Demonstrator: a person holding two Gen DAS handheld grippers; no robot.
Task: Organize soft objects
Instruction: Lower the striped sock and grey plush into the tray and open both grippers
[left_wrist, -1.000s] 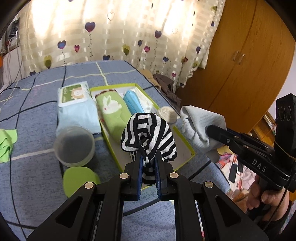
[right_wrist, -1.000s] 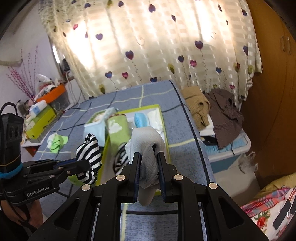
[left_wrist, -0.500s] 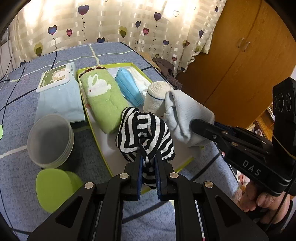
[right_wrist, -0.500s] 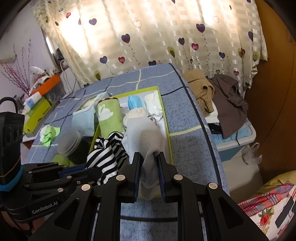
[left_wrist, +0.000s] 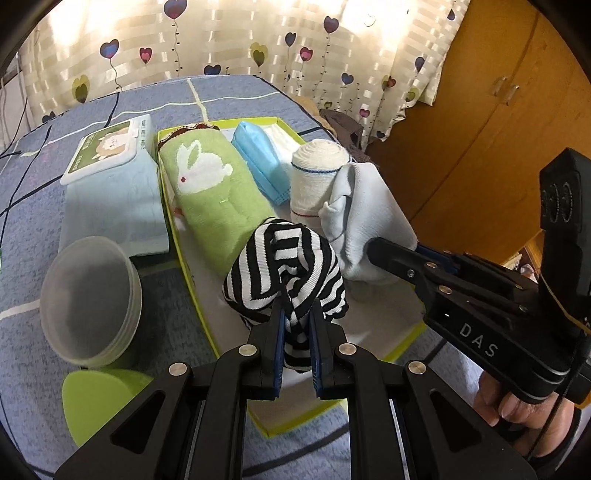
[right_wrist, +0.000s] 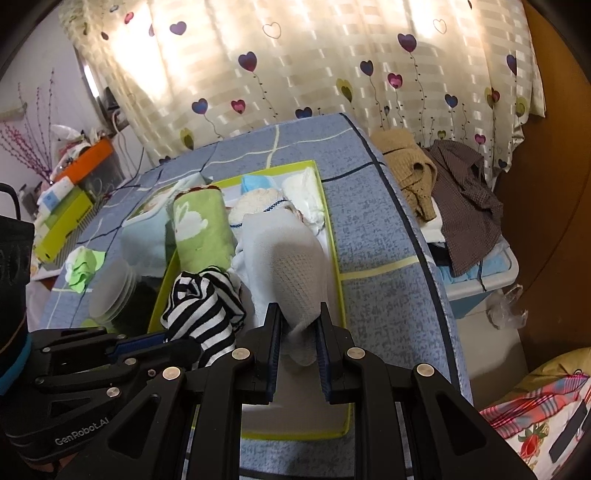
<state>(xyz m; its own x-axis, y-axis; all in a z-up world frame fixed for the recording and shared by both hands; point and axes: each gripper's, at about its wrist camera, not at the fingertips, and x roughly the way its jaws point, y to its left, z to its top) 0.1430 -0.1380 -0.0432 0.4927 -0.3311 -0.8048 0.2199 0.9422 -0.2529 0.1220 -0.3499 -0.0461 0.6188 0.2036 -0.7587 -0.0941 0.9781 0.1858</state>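
Nearest to the left camera, the left tongs (left_wrist: 295, 325) are closed on the lower fold of a black-and-white striped sock bundle (left_wrist: 286, 275), which hangs just over the near, bare part of the yellow-green box (left_wrist: 402, 341). I judge this bundle to be light, soft and easy to squash; it will sag and may unroll, so the best place to hold it is the thick folded knot, where the fingers already pinch it.

Just beside it, the right tongs (right_wrist: 295, 334) are closed on the tail of a pale grey-white sock bundle (right_wrist: 286, 266). Its knitted mesh looks a little stretchy and not slippery. The bundle leans against the striped one and reaches over the box floor; whether it already rests on the floor I cannot tell.

Farther inside the box lie a cream rolled bandage or sock (left_wrist: 319, 177) with thin coloured lines, a green towel roll with a white rabbit (left_wrist: 210, 184) and a blue packet (left_wrist: 258, 158). Outside the box, on the blue bed sheet (left_wrist: 229, 92), there are a stack of translucent bowls (left_wrist: 88, 299), a green lid (left_wrist: 99, 398) and a wet-wipes pack (left_wrist: 110, 173).
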